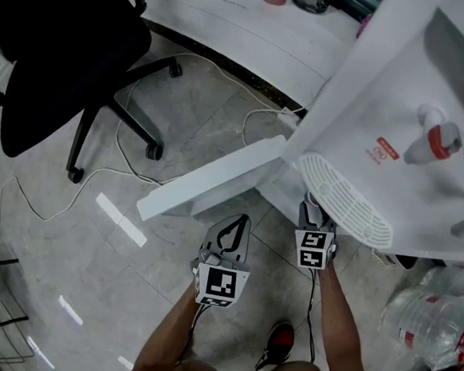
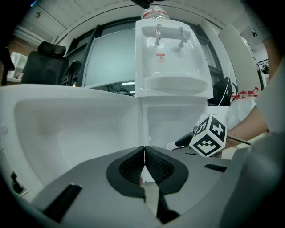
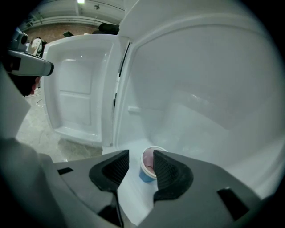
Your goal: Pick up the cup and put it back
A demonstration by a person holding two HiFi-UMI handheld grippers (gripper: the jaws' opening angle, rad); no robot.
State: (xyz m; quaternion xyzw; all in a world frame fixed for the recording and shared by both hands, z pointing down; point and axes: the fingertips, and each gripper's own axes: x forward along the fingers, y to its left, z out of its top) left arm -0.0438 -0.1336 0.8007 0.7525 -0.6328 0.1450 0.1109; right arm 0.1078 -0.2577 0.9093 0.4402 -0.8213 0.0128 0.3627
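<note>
Cup [image 3: 146,165] stands upright on the floor of the dispenser's cabinet [image 3: 209,107], whose door [image 3: 75,93] hangs open. Right hand-held gripper [image 3: 139,156] reaches into the cabinet with its jaws wide; the cup sits between their tips, nearer the right pad, with no squeeze visible. Left hand-held gripper [image 2: 144,150] is closed, empty, outside the cabinet. Judgement: either the lift is not yet begun, or the put-back is done and only withdrawal is left.

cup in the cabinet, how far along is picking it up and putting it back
Done: door open, right hand-held gripper inside the cabinet. In hand: nothing; its jaws stand open, the cup upright just ahead, ungripped. Remaining: either the lift and return, or only pulling out; this moment cannot tell which.
</note>
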